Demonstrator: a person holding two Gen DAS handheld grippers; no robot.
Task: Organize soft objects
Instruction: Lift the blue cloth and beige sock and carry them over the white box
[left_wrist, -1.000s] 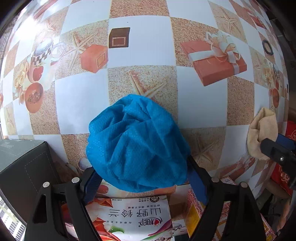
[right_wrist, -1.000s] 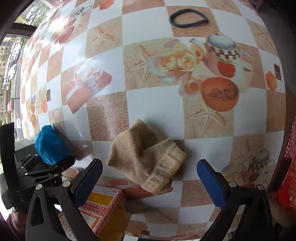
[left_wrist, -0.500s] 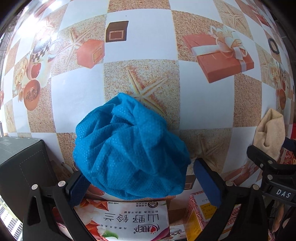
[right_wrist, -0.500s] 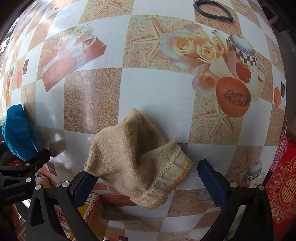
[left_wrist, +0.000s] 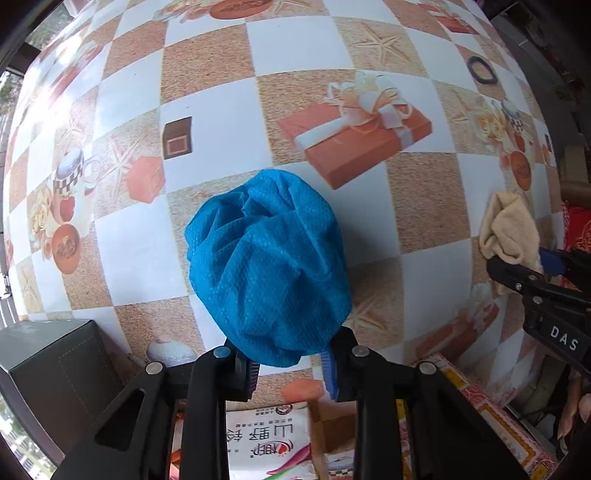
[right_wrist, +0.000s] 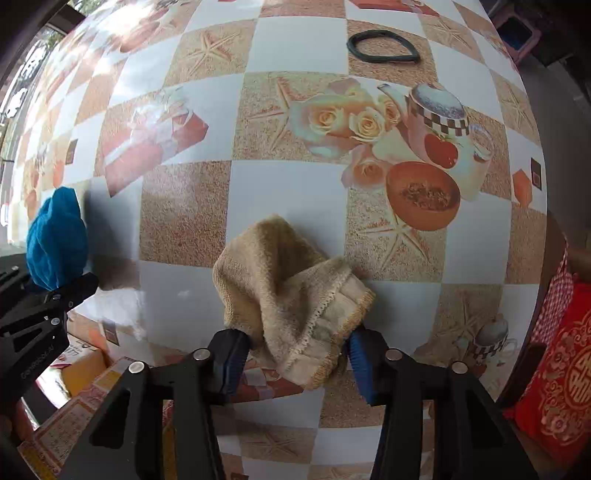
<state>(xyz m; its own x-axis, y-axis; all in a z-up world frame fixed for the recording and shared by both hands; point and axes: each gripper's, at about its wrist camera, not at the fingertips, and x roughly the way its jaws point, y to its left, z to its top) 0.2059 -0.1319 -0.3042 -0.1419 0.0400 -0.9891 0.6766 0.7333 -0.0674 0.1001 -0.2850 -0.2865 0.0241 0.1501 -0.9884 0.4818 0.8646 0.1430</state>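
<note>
A crumpled blue cloth (left_wrist: 269, 266) lies on the checkered tablecloth (left_wrist: 207, 92). My left gripper (left_wrist: 291, 369) points down at it, its jaws closing, and the blue pads pinch the cloth's near end. A tan towel (right_wrist: 284, 284) sits bunched on the same table. The jaws of my right gripper (right_wrist: 295, 354) are also closing, with the pads pressed on both sides of the towel's near fold. The right wrist view shows the blue cloth (right_wrist: 55, 240) at the far left, and the left wrist view shows the tan towel (left_wrist: 506, 229) at the far right.
A black rubber ring (right_wrist: 382, 46) lies far back on the table. A dark box (left_wrist: 48, 369) stands at the near left. Printed cartons (left_wrist: 266, 443) sit below the table's near edge, and a red patterned cushion (right_wrist: 554, 369) is off to the right.
Both grippers stood wide open around their cloths and have now closed in on them. Each cloth is squeezed narrower at its near end, and both views have shifted a little.
</note>
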